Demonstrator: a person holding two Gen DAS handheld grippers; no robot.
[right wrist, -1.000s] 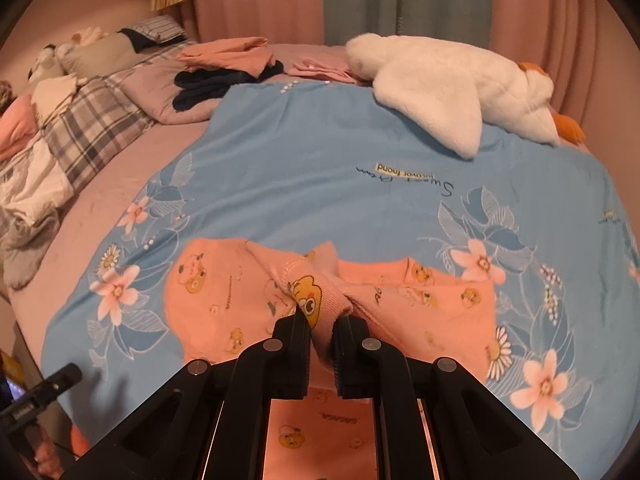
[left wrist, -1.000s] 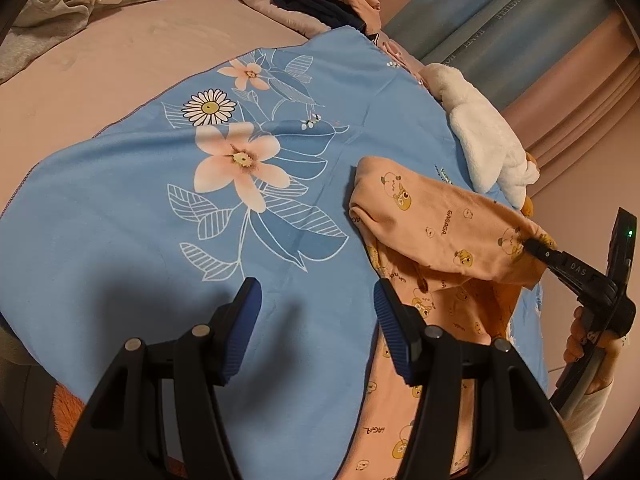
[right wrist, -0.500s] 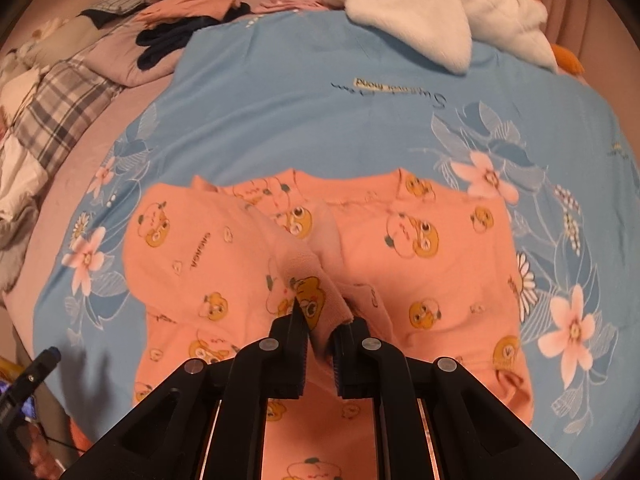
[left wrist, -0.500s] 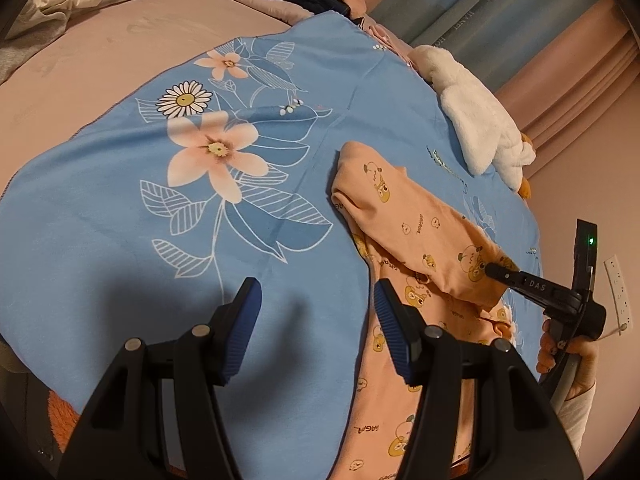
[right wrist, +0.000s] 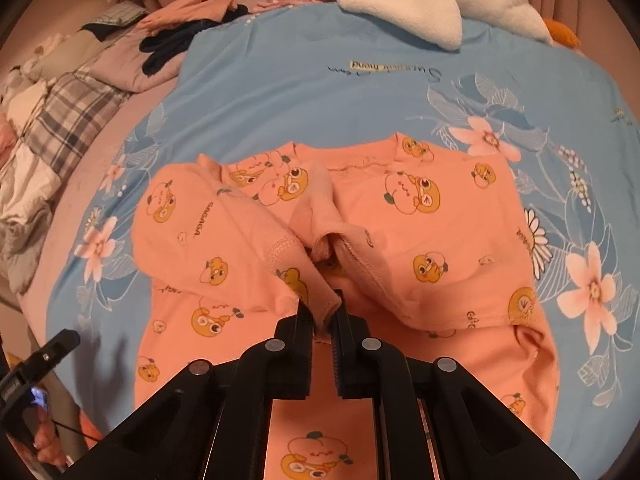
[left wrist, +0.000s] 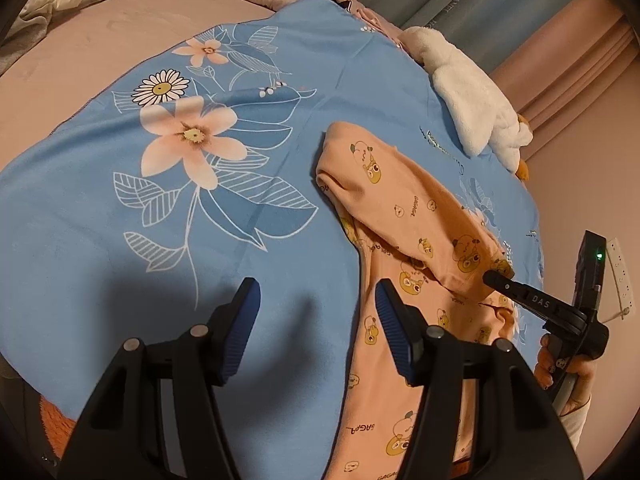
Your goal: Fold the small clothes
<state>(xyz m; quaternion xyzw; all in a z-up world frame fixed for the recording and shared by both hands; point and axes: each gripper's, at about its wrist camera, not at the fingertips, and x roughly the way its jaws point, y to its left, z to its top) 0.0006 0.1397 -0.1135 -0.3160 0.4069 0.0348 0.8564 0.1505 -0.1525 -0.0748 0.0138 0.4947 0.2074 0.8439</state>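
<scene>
I am in the middle of a fold: my right gripper [right wrist: 323,314] has its jaws pinched tight on a bunched bit of the orange garment [right wrist: 400,240], which lies on the blue floral blanket [right wrist: 280,92] toward its near edge, part of it lifted and doubled over the rest. My left gripper [left wrist: 316,326] hangs with its jaws wide apart and nothing between them, over bare blanket just beside the garment's left edge. I judge the next move calls for laying the pinched fabric down flat, lined up with the layer beneath, then letting go. The left wrist view shows the fold from the side, raised off the blanket; the right wrist view shows the cloth between my fingers and the white plush toy [right wrist: 420,4] at the far edge.
</scene>
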